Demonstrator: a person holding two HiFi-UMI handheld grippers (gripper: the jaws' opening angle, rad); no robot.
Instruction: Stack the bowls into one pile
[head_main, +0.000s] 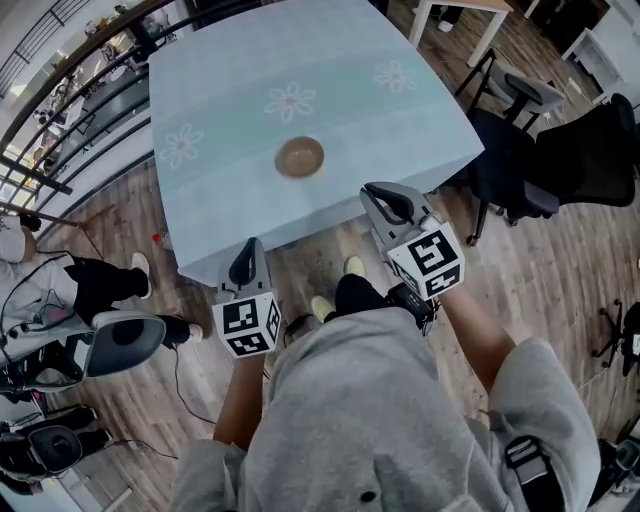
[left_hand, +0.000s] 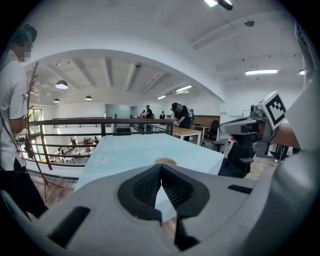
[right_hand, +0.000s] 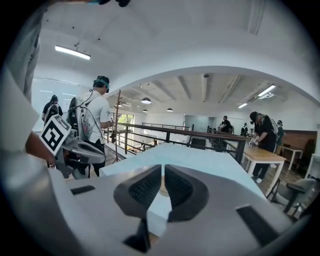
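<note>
Bowls (head_main: 300, 157) sat as one pile, centre frame, mid surface (head_main: 220, 70); count unclear. Left gripper (head_main: 251, 245) fingers (left_hand: 145, 189) pressed together, empty. Right gripper (head_main: 370, 192) fingers all but together, empty. Both lower centre, off surface edge. Stacking looked done; best move: stay clear of pile, no bumping edge.

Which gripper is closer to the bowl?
Right. The right gripper is by the near edge of the table, right of the bowl; the left gripper hangs farther back, off the table.
</note>
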